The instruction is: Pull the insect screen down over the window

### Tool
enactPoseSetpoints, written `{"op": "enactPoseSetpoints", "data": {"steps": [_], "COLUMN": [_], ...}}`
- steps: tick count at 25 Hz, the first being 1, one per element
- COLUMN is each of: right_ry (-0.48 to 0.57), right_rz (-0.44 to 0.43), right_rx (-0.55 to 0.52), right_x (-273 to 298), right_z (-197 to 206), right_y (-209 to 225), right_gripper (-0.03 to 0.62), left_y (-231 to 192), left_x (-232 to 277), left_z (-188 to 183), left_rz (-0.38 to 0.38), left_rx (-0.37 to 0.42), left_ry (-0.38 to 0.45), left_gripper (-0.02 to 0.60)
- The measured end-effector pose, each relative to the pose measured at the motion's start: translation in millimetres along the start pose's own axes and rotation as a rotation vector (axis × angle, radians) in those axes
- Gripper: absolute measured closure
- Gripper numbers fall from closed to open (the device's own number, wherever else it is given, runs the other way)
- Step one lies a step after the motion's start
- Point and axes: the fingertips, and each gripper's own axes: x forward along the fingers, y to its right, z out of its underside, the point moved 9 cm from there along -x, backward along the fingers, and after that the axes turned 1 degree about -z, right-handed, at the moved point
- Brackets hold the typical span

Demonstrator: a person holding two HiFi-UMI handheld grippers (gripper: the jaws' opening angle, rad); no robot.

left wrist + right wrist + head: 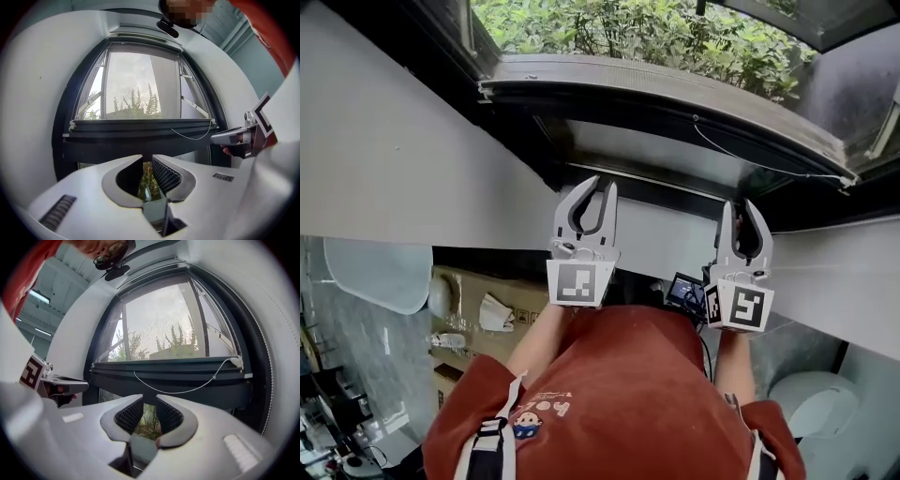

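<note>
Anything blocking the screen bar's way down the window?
Nothing visible. The left gripper and right gripper jaws pinch the lower edge of the screen bar; below it only foliage shows, the grippers hiding part.

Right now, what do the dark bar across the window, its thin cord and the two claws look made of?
The bar: likely painted metal or plastic; dark, smooth, straight-edged, dull sheen. The cord: thin white string, sagging loosely. The left claw and right claw: matte light-grey plastic, it seems; their black ribbed pads look rubbery.
</note>
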Motion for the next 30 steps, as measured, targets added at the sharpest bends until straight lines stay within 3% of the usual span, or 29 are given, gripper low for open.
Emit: {"op": "enactPoseSetpoints", "data": {"steps": [4, 13, 30], "right_ry": [0.003, 0.003, -0.006], "right_rz": [0.000, 0.014, 0.017], "right_rx": [-0.009, -0.038, -0.078], "right_x": [-0.2, 2.8, 7.1], "right_z": [-1.0, -2.7, -4.5], "right_y": [0.8, 0.9, -5.5], "right_gripper": [0.504, 0.583, 0.585], "left_y": [-1.0, 4.7, 2.1], "left_x": [-0.4, 0.4, 1.3], "left_z": [-0.3, -5.3, -6.7], "left_rz": [-0.006, 0.046, 0.041], "left_rx": [0.001, -0.009, 0.014], "left_ry": [0.009, 0.042, 0.056], "left_gripper": [0.531, 0.575, 0.575]}}
